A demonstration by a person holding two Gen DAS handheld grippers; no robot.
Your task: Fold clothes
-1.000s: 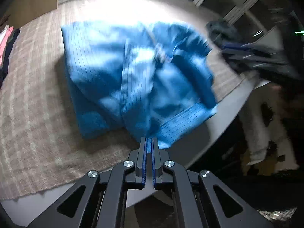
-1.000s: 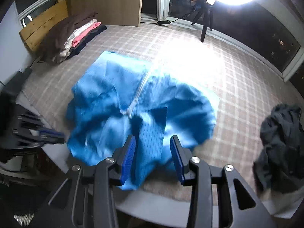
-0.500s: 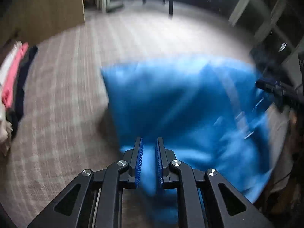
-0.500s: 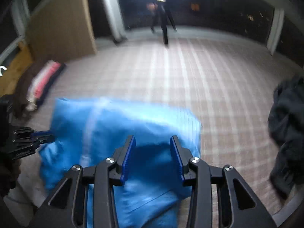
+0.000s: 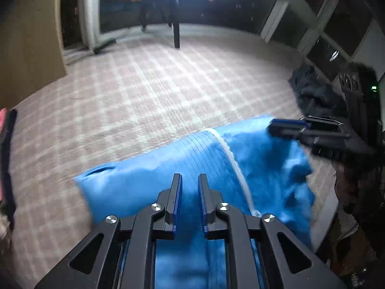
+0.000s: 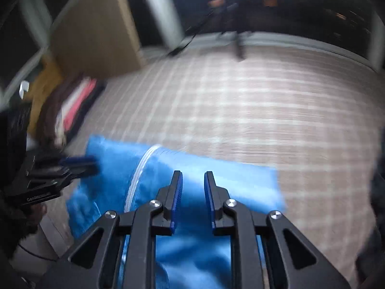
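A bright blue garment with a white zipper lies bunched at the near edge of the plaid-covered table, its far edge straight. My left gripper hovers over it, jaws a little apart, blue cloth showing in the gap. In the right wrist view the same garment and zipper sit under my right gripper, whose jaws are closing with cloth between them and not pinched. Each gripper shows in the other's view, the right gripper and left gripper at the garment's far corners.
A dark crumpled garment lies at the table's right side. A stack of folded clothes sits at the back left beside a wooden panel. A lamp stand's leg rises at the back. Bare plaid cover stretches beyond the blue garment.
Both grippers swept toward the near edge and now look more level. The garment went from spread and crumpled to a compact band. Left jaws parted slightly; right jaws narrowed.
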